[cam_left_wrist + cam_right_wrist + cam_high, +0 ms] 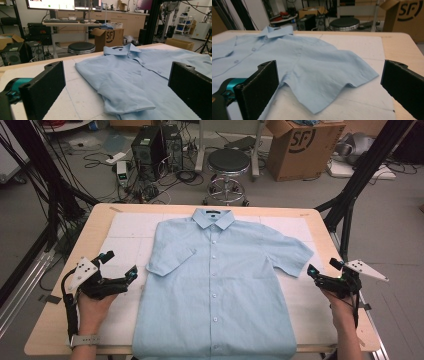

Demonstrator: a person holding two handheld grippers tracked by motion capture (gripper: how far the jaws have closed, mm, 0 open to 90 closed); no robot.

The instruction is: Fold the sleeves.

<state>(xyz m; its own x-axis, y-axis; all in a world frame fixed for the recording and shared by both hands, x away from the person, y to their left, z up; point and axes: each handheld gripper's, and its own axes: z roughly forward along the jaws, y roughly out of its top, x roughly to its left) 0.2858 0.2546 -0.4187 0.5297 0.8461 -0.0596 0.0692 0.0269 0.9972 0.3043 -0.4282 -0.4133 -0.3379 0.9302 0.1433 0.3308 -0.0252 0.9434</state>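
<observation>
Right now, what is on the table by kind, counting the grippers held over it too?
Light blue shirt: 1
White mat under it: 1
Left gripper, open: 1
Right gripper, open: 1
Total: 4

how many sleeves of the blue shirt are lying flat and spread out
1. The shirt has its right-hand sleeve spread flat; the left-hand sleeve is folded over onto the body.

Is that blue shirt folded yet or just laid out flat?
Mostly spread: the light blue shirt lies buttoned and face up, only its left sleeve tucked inward.
</observation>
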